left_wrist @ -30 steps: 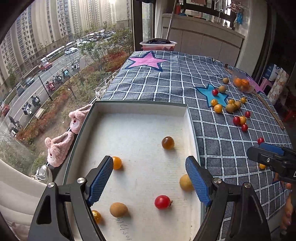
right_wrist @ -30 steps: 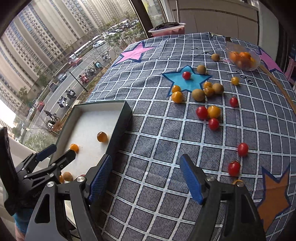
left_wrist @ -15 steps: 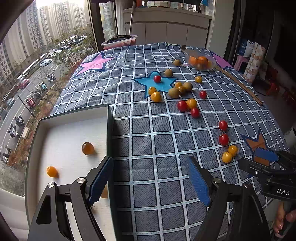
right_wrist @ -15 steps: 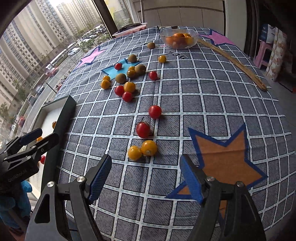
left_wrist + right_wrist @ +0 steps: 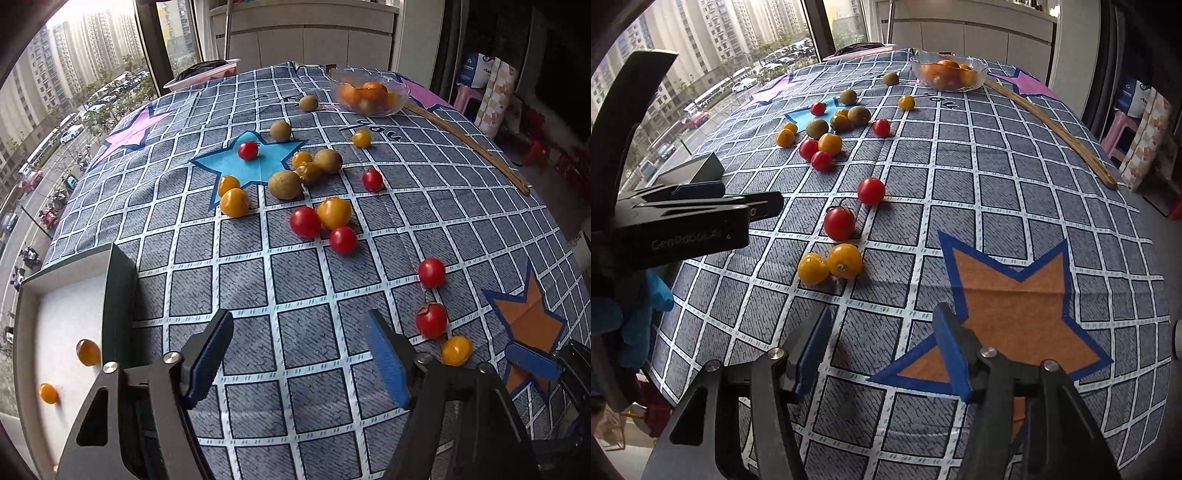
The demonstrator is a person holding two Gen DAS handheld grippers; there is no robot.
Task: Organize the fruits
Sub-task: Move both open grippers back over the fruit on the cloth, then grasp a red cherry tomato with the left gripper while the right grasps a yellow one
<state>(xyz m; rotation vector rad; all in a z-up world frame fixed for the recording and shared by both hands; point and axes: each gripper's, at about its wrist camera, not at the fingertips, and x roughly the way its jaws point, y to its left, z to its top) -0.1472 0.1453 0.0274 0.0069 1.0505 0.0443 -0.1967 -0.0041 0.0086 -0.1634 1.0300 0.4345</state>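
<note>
Several red and yellow cherry tomatoes and brown longan-like fruits lie scattered on the checked tablecloth (image 5: 295, 288). A white tray (image 5: 62, 314) at the left holds two small orange fruits (image 5: 88, 352). My left gripper (image 5: 299, 354) is open and empty above the cloth, right of the tray. My right gripper (image 5: 882, 350) is open and empty, near two yellow tomatoes (image 5: 831, 264) and a red tomato (image 5: 839, 222). The left gripper also shows in the right wrist view (image 5: 701, 210).
A glass bowl of oranges (image 5: 369, 96) stands at the far side, a wooden stick (image 5: 469, 144) beside it. A pink basin (image 5: 203, 75) sits at the far left edge. An orange star patch (image 5: 1015, 306) lies under my right gripper. Window at left.
Both grippers swung right, away from the tray toward the scattered fruit. The tray has slid to the left edge of the left view. Both stay open.
</note>
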